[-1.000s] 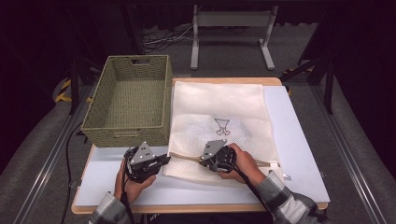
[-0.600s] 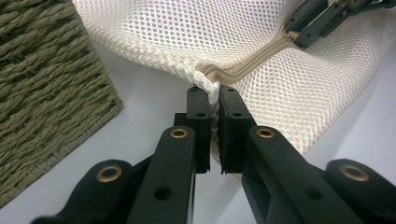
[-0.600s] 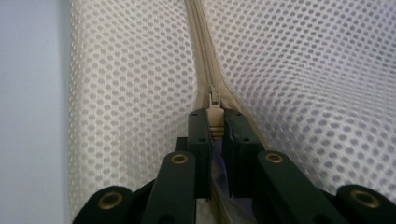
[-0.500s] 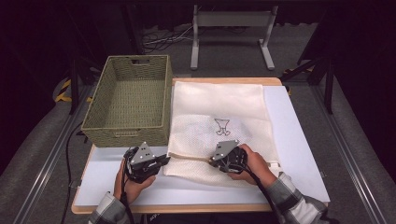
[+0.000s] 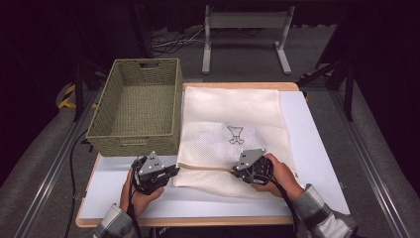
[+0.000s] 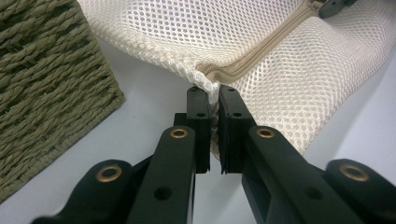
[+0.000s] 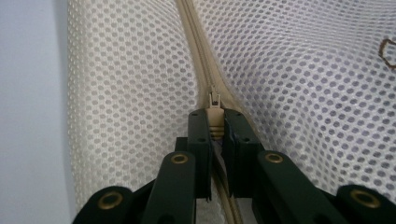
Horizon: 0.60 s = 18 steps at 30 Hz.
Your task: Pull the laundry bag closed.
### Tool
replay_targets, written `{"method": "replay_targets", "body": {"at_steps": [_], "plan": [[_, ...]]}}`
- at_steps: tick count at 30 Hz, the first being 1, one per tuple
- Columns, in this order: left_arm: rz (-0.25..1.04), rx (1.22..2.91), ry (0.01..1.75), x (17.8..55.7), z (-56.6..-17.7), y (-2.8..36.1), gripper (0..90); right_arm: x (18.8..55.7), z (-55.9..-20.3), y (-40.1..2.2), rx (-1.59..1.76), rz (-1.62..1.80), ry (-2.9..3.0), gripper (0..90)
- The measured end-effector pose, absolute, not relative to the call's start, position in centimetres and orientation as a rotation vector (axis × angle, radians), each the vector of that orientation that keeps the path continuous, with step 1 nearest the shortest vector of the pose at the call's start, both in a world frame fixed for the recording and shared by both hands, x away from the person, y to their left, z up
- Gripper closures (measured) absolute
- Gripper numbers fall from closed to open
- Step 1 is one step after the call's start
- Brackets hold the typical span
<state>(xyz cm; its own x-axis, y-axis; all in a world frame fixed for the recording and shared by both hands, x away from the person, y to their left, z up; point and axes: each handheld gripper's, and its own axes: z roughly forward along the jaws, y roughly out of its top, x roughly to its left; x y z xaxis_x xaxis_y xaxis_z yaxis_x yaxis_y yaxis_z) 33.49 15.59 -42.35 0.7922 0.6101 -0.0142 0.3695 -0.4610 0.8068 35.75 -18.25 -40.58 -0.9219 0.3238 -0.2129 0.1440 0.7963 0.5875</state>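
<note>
Lying flat on the white table (image 5: 317,148), the mesh bag (image 5: 233,139) sits just right of the wicker basket (image 5: 136,111), its left edge touching or nearly touching the basket's side; a small dark emblem (image 5: 236,135) marks the bag's middle; a beige zipper (image 5: 208,167) runs across the bag near its front edge. The left gripper (image 5: 171,171) is clenched on the bag's left corner, where the zipper ends; in the left gripper view its black jaws pinch the bunched mesh hem (image 6: 205,84), with the zipper (image 6: 261,49) running away up and to the right and the basket (image 6: 42,70) close on the left. The right gripper (image 5: 236,172) sits farther along the zipper, about midway across the bag, and is clamped on the zipper pull (image 7: 214,122); in the right gripper view the beige pull tab stands upright between the two jaws, the slider just beyond their tips, and the closed zipper (image 7: 194,32) continues ahead between two stretches of mesh; behind the slider, toward the camera, the two sides part slightly. Both hands (image 5: 285,173) hold their grippers low over the table's front edge, plaid sleeves (image 5: 322,215) showing at the bottom.
</note>
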Motion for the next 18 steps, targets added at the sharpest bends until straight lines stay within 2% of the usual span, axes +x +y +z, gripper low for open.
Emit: {"method": "replay_targets", "body": {"at_steps": [18], "plan": [[0.364, 2.117, 0.739, 33.4, -42.6, 15.8, 85.2, 35.3, -40.4, -21.5, 0.427, 0.832, 2.658, 82.4]]}}
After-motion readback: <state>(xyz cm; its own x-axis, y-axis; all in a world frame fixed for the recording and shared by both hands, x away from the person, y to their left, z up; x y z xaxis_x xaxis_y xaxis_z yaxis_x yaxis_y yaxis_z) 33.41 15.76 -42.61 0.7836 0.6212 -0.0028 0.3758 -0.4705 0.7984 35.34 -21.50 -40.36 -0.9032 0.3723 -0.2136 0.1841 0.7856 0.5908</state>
